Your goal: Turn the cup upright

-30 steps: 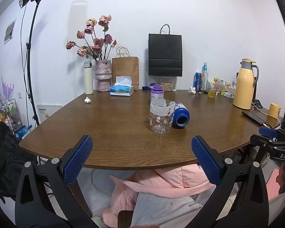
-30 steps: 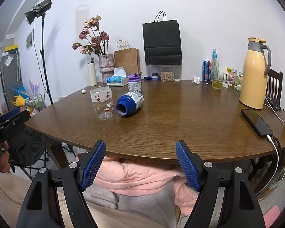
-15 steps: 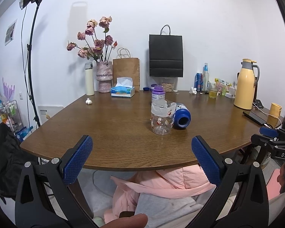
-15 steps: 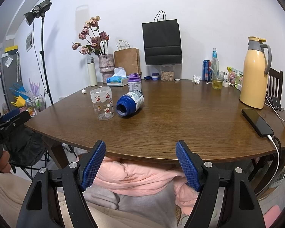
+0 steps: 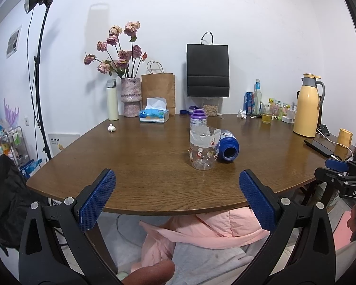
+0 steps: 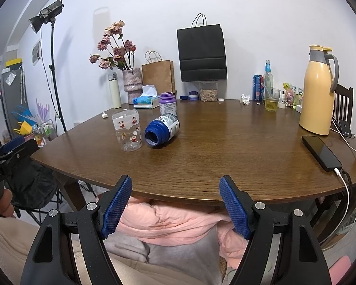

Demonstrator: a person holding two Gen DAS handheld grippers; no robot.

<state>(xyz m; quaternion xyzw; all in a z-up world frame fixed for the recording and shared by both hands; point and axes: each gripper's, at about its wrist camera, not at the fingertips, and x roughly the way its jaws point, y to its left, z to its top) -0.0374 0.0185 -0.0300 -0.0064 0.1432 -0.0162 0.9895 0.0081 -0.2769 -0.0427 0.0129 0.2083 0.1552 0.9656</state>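
One clear plastic cup (image 5: 203, 150) with cartoon print stood on the brown wooden table (image 5: 140, 166), at 12 o'clock from the left gripper (image 5: 176, 199). One blue bottle (image 6: 162, 130) lay just beside it; one purple bottle (image 6: 168, 103) stood behind. Two paper bags at the white wall. Left gripper and right gripper (image 6: 175, 204): jaws apart, empty. "DAS" legible on right gripper.

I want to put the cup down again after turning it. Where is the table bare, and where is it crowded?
Bare wood lies between the clear cup and the near table edge, and in the wide middle between the lying blue bottle and the phone. The back edge along the wall is crowded, from the vase to the yellow thermos.
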